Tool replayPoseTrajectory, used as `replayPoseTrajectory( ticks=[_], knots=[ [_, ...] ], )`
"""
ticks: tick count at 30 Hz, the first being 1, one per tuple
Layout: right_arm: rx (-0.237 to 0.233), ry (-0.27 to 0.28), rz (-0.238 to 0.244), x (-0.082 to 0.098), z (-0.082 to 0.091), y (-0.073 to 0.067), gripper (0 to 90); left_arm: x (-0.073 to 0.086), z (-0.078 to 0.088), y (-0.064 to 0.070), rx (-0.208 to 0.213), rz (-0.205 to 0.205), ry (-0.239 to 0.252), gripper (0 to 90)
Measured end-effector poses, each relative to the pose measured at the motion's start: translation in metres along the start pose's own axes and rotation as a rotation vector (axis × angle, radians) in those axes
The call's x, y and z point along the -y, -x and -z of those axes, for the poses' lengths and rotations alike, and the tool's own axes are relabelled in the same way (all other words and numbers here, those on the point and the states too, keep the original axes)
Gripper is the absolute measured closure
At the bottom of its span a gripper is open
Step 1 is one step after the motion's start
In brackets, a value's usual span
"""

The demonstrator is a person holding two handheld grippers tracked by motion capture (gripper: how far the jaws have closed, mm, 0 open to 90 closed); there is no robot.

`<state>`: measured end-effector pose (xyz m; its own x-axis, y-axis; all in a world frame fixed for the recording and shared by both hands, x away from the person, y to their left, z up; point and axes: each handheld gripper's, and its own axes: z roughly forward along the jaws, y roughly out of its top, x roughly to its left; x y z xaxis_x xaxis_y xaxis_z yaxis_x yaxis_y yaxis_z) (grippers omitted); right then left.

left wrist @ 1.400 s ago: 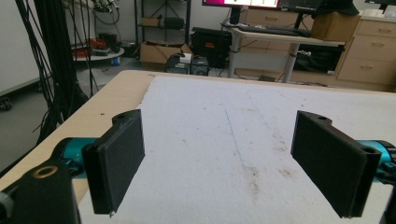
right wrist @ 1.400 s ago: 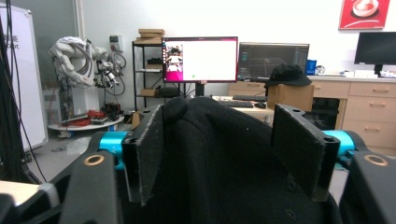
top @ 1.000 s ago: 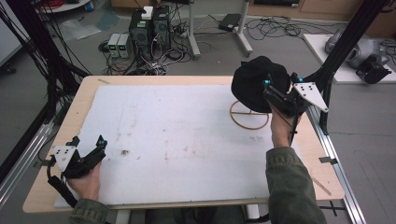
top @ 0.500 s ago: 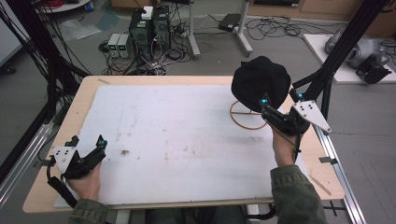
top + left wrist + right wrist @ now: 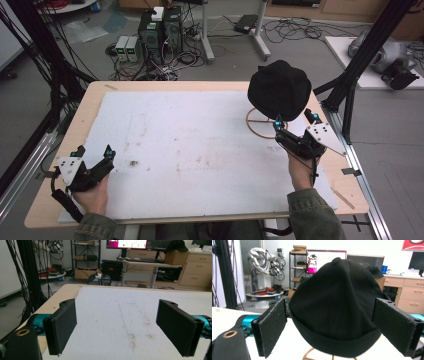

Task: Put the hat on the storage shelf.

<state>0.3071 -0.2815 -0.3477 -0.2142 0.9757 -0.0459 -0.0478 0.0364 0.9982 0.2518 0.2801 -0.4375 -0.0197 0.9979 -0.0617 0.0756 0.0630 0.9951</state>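
Black beanie (image 5: 279, 90) on wooden stand (image 5: 260, 127), just ahead of our right gripper (image 5: 294, 127), jaws wide, empty, left gripper (image 5: 94, 151) likewise open over white table sheet (image 5: 200, 145), cluttered lab beyond.

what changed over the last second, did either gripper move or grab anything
The right gripper drew back from the black hat toward the person, jaws open, holding nothing. The hat stayed on its wooden stand; the left gripper stayed put, open, at the table's near left.
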Motion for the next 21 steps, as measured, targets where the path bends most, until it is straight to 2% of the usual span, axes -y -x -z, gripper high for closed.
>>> replayPoseTrajectory(
  ticks=[15,21],
  knots=[
    [0.023,-0.035,-0.057,0.027,0.012,0.009,11.9,0.000,-0.001,0.004,0.007,-0.010,-0.001,17.1],
    [0.024,-0.043,-0.070,0.039,0.015,0.011,11.9,0.001,-0.001,0.003,0.005,-0.002,-0.008,17.1]
  ],
)
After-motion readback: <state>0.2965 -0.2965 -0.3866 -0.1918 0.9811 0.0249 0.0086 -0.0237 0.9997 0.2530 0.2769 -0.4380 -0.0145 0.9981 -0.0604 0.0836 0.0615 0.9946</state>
